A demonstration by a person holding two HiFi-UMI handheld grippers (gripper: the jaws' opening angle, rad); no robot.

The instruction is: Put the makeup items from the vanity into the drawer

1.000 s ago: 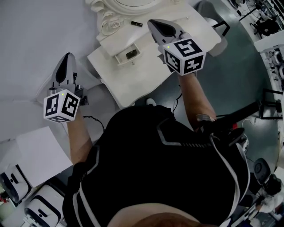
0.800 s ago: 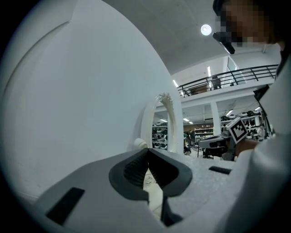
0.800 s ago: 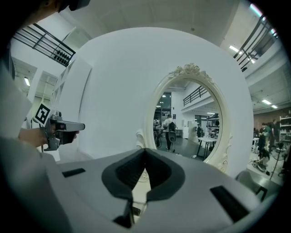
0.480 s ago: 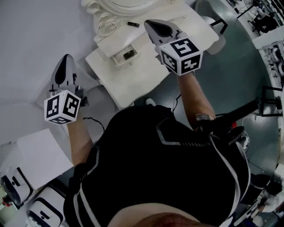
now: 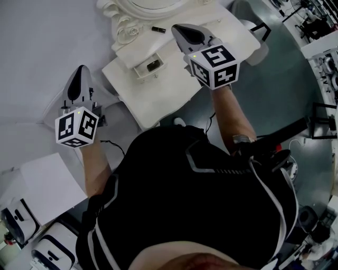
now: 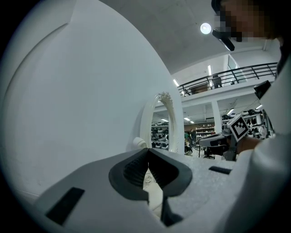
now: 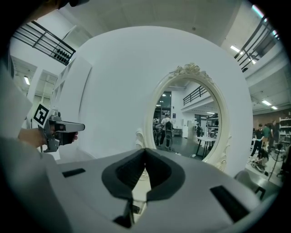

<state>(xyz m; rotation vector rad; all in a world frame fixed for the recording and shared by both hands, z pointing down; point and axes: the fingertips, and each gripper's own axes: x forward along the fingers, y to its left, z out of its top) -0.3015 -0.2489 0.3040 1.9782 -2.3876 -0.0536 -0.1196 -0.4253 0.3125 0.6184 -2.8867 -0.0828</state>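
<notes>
The white vanity (image 5: 174, 84) stands at the top of the head view, its small drawer (image 5: 141, 70) pulled open with a dark makeup item (image 5: 153, 65) inside. Another dark makeup item (image 5: 158, 29) lies on the vanity top near the mirror base. My right gripper (image 5: 178, 27) hovers over the vanity top beside that item, jaws shut and empty (image 7: 144, 149). My left gripper (image 5: 82, 68) hangs left of the vanity, off its edge, and is shut on nothing (image 6: 148, 150).
The ornate oval mirror (image 7: 191, 118) rises behind the vanity top. A grey chair (image 5: 251, 13) stands at the vanity's right. A white board (image 5: 47, 184) and white cases (image 5: 50, 248) lie on the floor at lower left. The person's torso fills the lower middle.
</notes>
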